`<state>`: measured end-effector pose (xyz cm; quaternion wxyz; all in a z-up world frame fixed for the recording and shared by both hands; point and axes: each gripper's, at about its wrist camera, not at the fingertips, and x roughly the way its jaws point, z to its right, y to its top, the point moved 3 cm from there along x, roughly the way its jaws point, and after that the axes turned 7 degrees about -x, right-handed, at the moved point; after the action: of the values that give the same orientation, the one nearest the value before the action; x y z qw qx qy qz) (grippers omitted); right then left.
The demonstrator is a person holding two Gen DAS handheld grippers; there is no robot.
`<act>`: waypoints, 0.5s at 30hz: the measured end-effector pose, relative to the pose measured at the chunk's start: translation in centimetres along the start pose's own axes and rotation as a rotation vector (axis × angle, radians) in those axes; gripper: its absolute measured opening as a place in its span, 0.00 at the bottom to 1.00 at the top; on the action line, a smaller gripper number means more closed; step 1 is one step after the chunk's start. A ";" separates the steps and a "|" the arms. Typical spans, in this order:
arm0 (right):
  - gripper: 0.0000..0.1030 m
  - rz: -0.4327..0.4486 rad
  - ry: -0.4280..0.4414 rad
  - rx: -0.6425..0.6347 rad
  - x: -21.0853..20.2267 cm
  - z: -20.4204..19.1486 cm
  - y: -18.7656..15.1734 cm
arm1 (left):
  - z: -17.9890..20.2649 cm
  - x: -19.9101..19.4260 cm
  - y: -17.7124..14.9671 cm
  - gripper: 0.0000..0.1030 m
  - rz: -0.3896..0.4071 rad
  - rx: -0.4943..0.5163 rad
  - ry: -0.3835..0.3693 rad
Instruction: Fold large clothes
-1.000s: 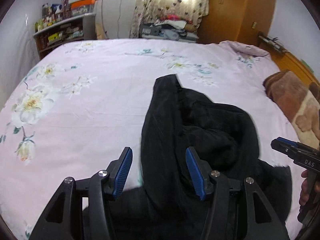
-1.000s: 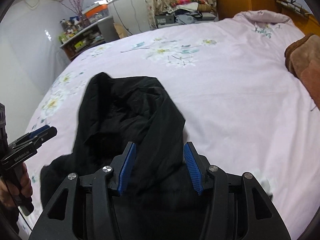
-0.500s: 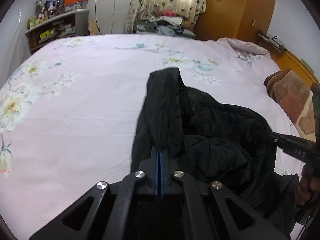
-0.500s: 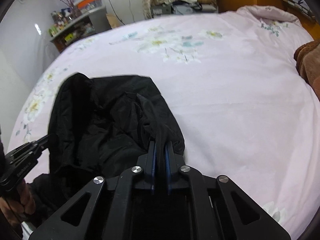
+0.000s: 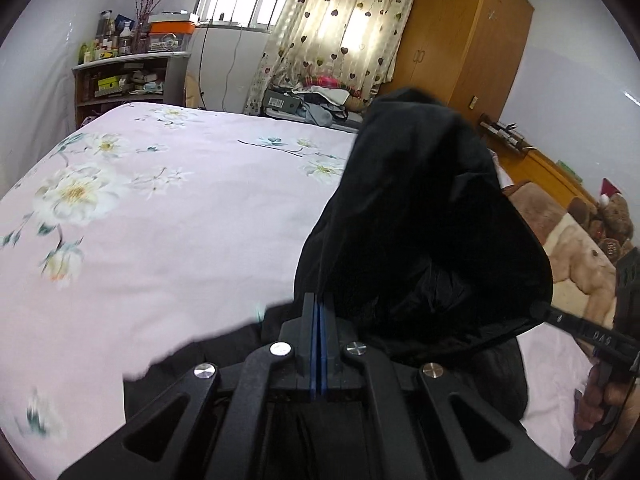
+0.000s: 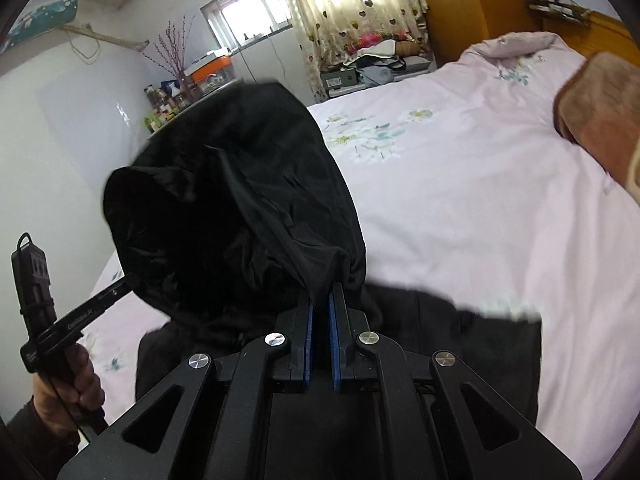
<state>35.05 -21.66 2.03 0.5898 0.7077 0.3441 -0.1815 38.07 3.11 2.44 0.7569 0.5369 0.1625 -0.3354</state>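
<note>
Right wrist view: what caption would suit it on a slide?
Right gripper clamps a bulky black fabric garment, lifting it above the pink floral bedsheet.

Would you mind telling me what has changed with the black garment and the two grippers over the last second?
Both grippers closed on the black garment: the left gripper and right gripper stood open over it a second ago and now each pinches an edge. They have lifted it, so the garment balloons up between them instead of lying heaped. Its lower part still rests on the pink floral bedspread, which is unchanged.
</note>
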 end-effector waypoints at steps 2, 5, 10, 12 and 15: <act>0.06 -0.013 0.011 0.011 -0.9 -0.5 -1.9 | 0.0 -1.5 -1.7 0.00 -0.003 -0.001 0.002; 0.06 -0.056 0.009 0.027 -2.1 -0.8 -5.6 | -0.6 -3.3 -5.0 0.01 -0.022 -0.007 0.012; 0.05 -0.171 0.037 0.060 -1.9 -0.4 -11.4 | -3.1 -4.0 -10.0 0.01 -0.110 -0.058 0.058; 0.05 -0.213 0.045 0.076 -1.5 0.0 -12.7 | -4.0 -4.1 -11.5 0.01 -0.152 -0.068 0.089; 0.08 -0.235 0.061 0.128 -1.6 0.8 -13.6 | -5.3 -5.1 -13.1 0.01 -0.183 -0.088 0.115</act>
<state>24.53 -21.92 -6.76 0.5075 0.7039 0.4300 -0.2493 26.06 7.09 -5.61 0.7353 0.5046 0.2684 -0.3642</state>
